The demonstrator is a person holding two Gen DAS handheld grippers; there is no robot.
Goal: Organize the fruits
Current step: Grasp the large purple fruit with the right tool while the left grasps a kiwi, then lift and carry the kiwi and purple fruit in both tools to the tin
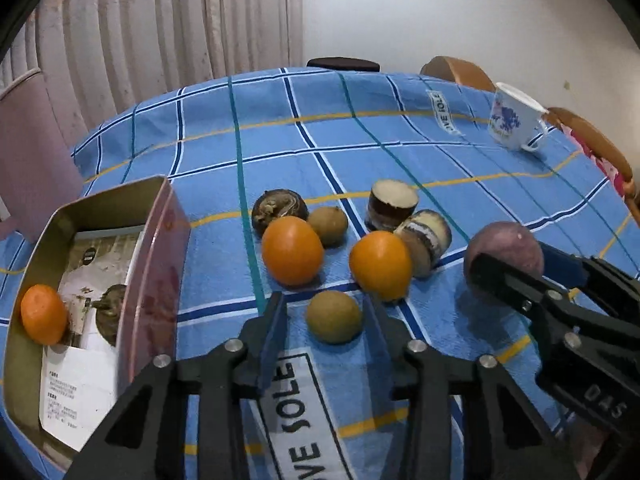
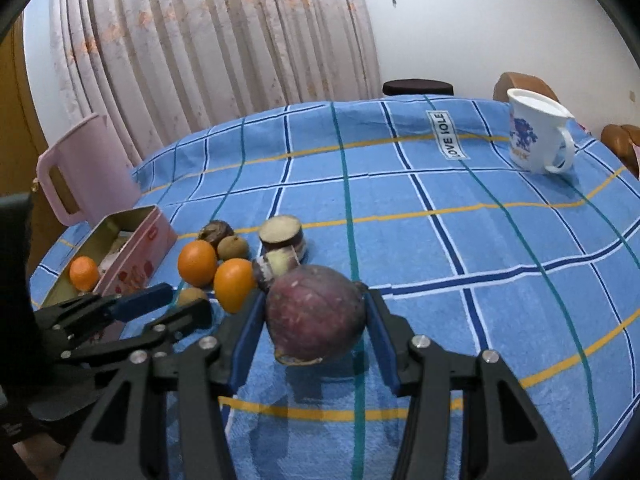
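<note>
My left gripper [image 1: 326, 316] is open, its fingers either side of a small brown fruit [image 1: 334, 317] that lies on the cloth. Just beyond lie two oranges [image 1: 292, 250] [image 1: 380, 265], another brown fruit [image 1: 328, 225], a dark round fruit [image 1: 279, 205] and two cut pieces [image 1: 391, 205] [image 1: 423, 239]. My right gripper [image 2: 316, 316] is shut on a large purple fruit [image 2: 315, 314] and holds it just above the cloth; it also shows in the left wrist view [image 1: 505, 255]. A pink tin box [image 1: 158, 264] at the left holds one orange [image 1: 43, 314] and papers.
The table has a blue checked cloth [image 2: 440, 248]. A white cup with a blue print [image 2: 536, 136] stands at the far right. A pink jug [image 2: 84, 168] stands behind the tin box. Chairs [image 1: 456, 70] stand beyond the far edge, a curtain behind.
</note>
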